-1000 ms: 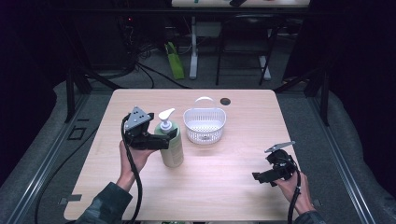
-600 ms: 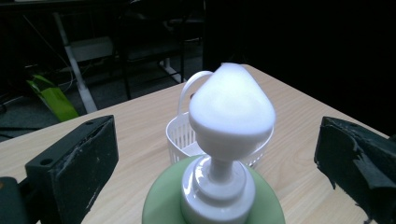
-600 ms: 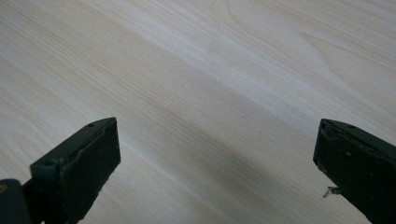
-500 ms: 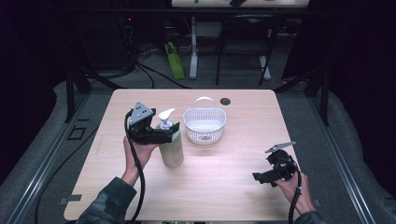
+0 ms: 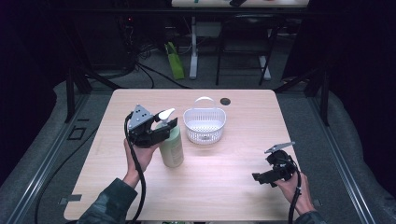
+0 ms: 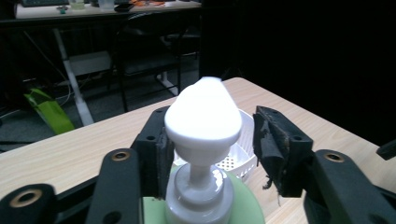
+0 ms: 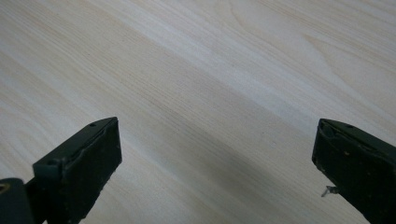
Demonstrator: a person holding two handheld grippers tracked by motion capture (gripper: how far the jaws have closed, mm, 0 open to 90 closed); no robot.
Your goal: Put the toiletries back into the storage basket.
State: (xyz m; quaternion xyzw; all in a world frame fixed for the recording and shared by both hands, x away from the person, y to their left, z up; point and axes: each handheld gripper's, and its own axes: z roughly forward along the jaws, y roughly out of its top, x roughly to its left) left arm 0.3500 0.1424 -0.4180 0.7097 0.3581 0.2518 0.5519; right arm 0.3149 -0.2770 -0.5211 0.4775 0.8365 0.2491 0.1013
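Two hand-held grippers work at a tabletop [image 5: 224,182]: the left hand-held gripper [image 5: 164,127], jaws just closing around the pump head of a green soap bottle [image 5: 172,147] standing left of a white basket [image 5: 204,125], apparently to lift it, though one pad looks short of contact, while the right hand-held gripper [image 5: 261,177] rests released, well right of the bottle.

A white perforated basket [image 5: 204,126] with a thin handle stands toward the far middle of the wooden table [image 5: 233,172]. A small dark round disc [image 5: 225,101] lies just beyond it, near the far edge.
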